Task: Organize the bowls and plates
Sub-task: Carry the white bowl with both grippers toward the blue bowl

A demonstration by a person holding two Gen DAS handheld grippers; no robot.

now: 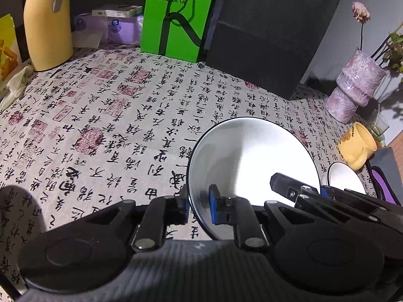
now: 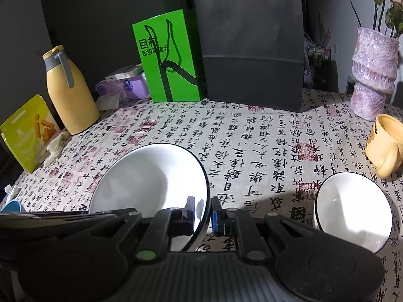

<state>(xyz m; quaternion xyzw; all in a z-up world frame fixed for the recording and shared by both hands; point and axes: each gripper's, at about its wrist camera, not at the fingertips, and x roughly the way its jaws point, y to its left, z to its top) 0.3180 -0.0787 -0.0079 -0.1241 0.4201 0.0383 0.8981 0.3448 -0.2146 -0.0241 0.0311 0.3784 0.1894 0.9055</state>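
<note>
A large white bowl with a thin black rim (image 1: pixel 252 156) (image 2: pixel 151 183) hangs tilted over the calligraphy-print tablecloth (image 1: pixel 113 125), held from both sides. My left gripper (image 1: pixel 199 207) is shut on its left rim, one blue pad inside the bowl and one outside. My right gripper (image 2: pixel 203 215) is shut on the opposite rim, and its black fingers (image 1: pixel 279 182) show inside the bowl in the left wrist view. A smaller white bowl with the same rim (image 2: pixel 352 214) (image 1: pixel 345 178) stands on the cloth to the right.
A yellow mug (image 2: pixel 385 143) and a pink vase (image 2: pixel 372 70) stand at the right. Along the back are a black paper bag (image 2: pixel 252 45), a green bag (image 2: pixel 168 58), purple tissue packs (image 2: pixel 126 85) and a yellow flask (image 2: pixel 68 93). A yellow snack packet (image 2: pixel 27 130) lies far left.
</note>
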